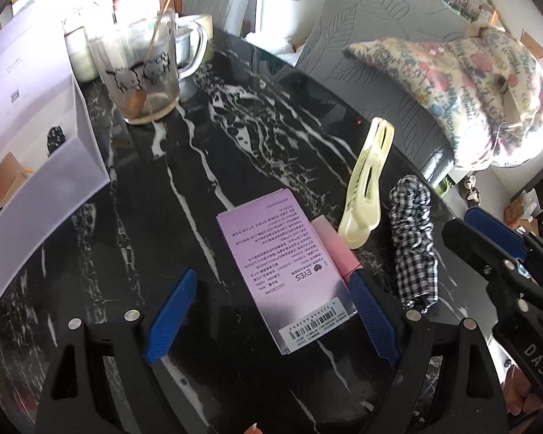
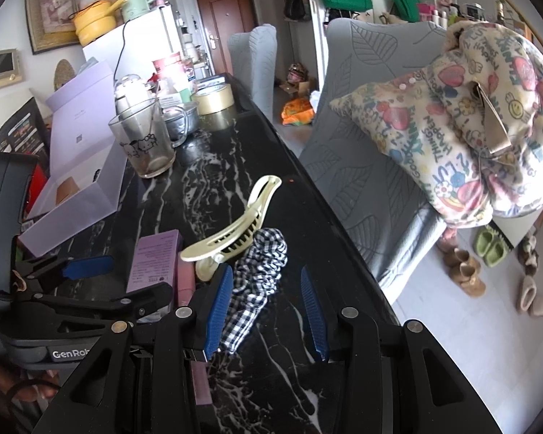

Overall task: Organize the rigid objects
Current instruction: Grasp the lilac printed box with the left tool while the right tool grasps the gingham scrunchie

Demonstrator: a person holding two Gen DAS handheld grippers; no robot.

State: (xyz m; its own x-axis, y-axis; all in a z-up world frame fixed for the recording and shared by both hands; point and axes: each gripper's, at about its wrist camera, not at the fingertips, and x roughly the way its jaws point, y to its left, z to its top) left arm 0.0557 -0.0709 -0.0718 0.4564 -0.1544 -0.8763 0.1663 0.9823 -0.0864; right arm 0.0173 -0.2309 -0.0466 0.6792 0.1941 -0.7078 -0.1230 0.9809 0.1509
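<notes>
Two grippers hover spread wide, holding nothing: the left gripper [image 1: 271, 316] straddles a flat lilac cardboard box [image 1: 282, 271] on the black marble table [image 1: 235, 137], the right gripper [image 2: 266, 311] a checked fabric scrunchie [image 2: 260, 275]. Light and stiff, the box probably wants pinching across its long edges.

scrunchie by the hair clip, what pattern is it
Black and white gingham check on the scrunchie; clearest in the right wrist view.

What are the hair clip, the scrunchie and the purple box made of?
Hair clip: likely glossy moulded plastic, pale yellow, slightly translucent with rigid teeth.
Scrunchie: woven fabric, matte, black-and-white gingham gathered into folds.
Purple box: probably coated cardboard, satin sheen, sharp folded edges, printed text and barcode label.
</notes>
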